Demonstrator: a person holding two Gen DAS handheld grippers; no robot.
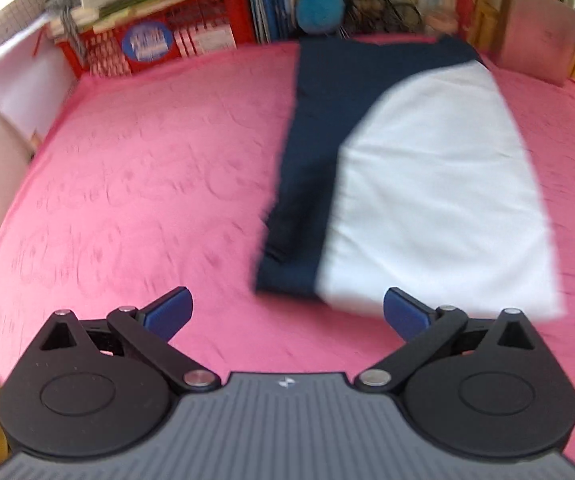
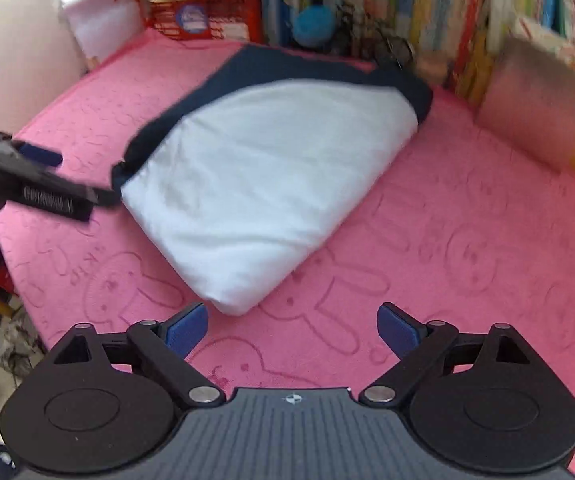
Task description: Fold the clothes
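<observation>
Lying ahead: folded shirt | right tool wide, empty; left tool likewise

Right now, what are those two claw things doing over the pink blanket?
Someone is folding clothes with them. The white and navy garment lies folded flat on the pink blanket. The left gripper and the right gripper are both open and hold nothing. Neither one touches the garment; they hang just above the blanket near its closest edge.
</observation>
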